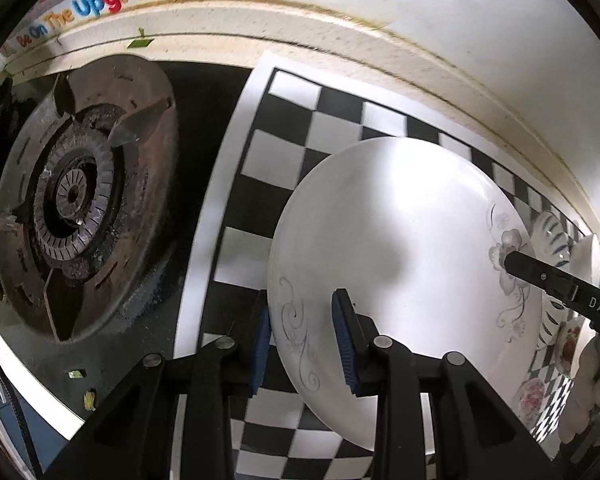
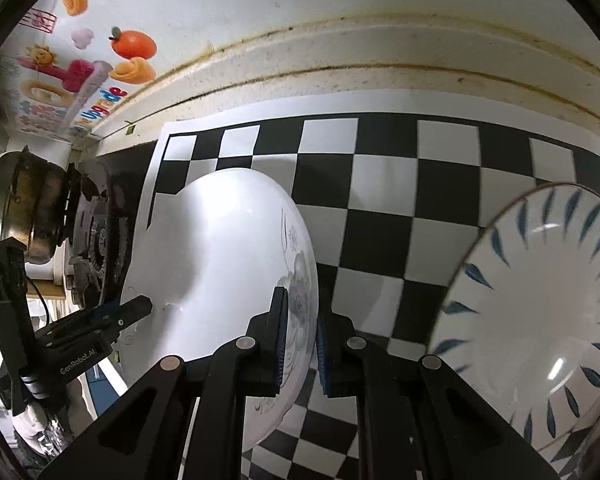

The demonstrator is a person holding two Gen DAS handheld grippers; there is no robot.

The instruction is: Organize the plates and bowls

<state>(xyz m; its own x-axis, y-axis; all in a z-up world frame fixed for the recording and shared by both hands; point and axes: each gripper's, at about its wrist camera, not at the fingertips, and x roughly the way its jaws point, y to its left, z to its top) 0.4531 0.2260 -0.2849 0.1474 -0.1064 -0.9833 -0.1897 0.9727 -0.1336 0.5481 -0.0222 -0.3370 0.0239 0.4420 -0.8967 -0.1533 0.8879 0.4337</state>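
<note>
Home kitchen (grimy gas burner (image 1: 76, 196))

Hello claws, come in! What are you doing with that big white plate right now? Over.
Left claw and right claw each straddle an opposite rim of the white plate. Plate over checkered mat. Blue-leaf bowl close on right.

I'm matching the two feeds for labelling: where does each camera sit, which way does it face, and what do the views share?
Left wrist: on the left gripper, looking along its fingers across the white plate toward the stove burner and wall; its blue pads straddle the plate's rim, and the right gripper's finger shows at the plate's far edge.
Right wrist: on the right gripper, facing the checkerboard mat, pads straddling the plate's opposite, flowered rim; the blue-leaf bowl sits right, the left gripper lower left.
Shared: plate, mat, burner, wall stickers, bowl.
</note>
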